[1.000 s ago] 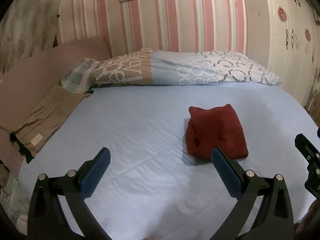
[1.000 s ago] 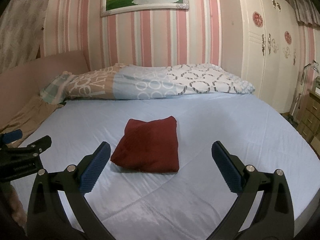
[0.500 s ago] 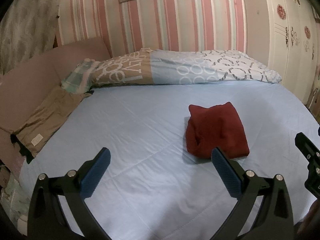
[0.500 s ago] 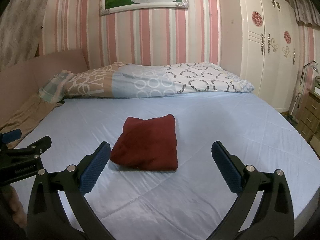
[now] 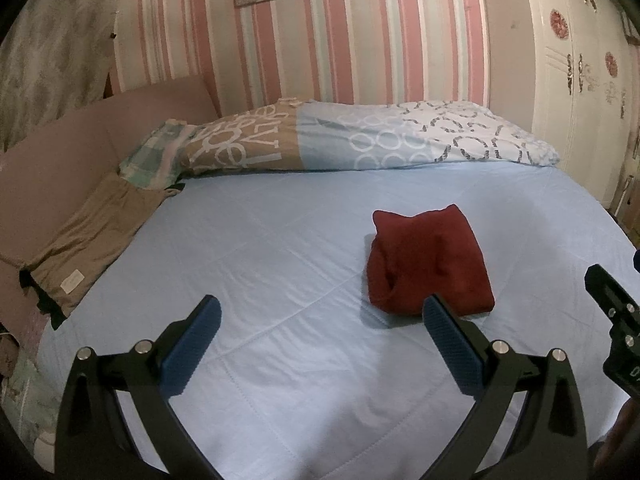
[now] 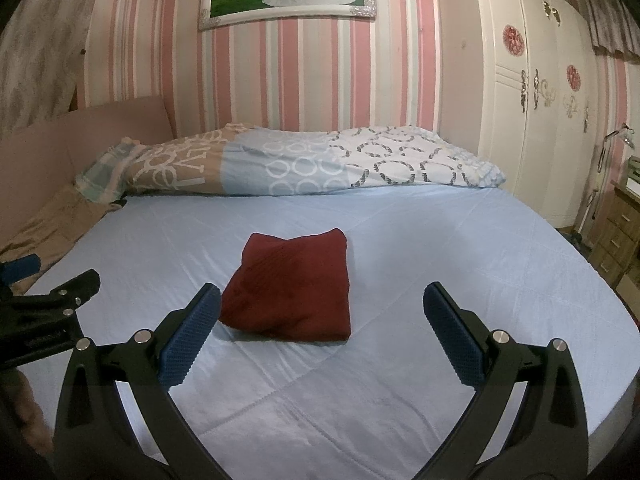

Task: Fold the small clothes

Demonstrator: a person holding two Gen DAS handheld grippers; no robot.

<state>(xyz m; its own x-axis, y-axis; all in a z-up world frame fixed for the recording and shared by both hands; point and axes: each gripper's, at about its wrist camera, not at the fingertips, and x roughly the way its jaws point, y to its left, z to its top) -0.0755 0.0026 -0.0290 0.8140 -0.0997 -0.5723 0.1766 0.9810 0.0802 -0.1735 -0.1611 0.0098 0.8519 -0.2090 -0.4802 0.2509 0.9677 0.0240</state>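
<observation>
A dark red garment [image 5: 428,260] lies folded into a neat rectangle on the light blue bed sheet [image 5: 260,264]; it also shows in the right wrist view [image 6: 292,292]. My left gripper [image 5: 320,320] is open and empty, held above the sheet with the garment beyond its right finger. My right gripper [image 6: 322,308] is open and empty, with the garment just beyond and between its fingers, nearer the left one. Neither gripper touches the garment.
A patterned duvet [image 5: 360,140] lies rolled along the back of the bed [image 6: 440,248]. A tan cloth [image 5: 88,236] lies at the left edge by the pink headboard. A white wardrobe [image 6: 532,120] and a wooden drawer unit [image 6: 616,232] stand at the right.
Both grippers have drawn back and risen slightly, staying open. The folded red garment has not moved.
</observation>
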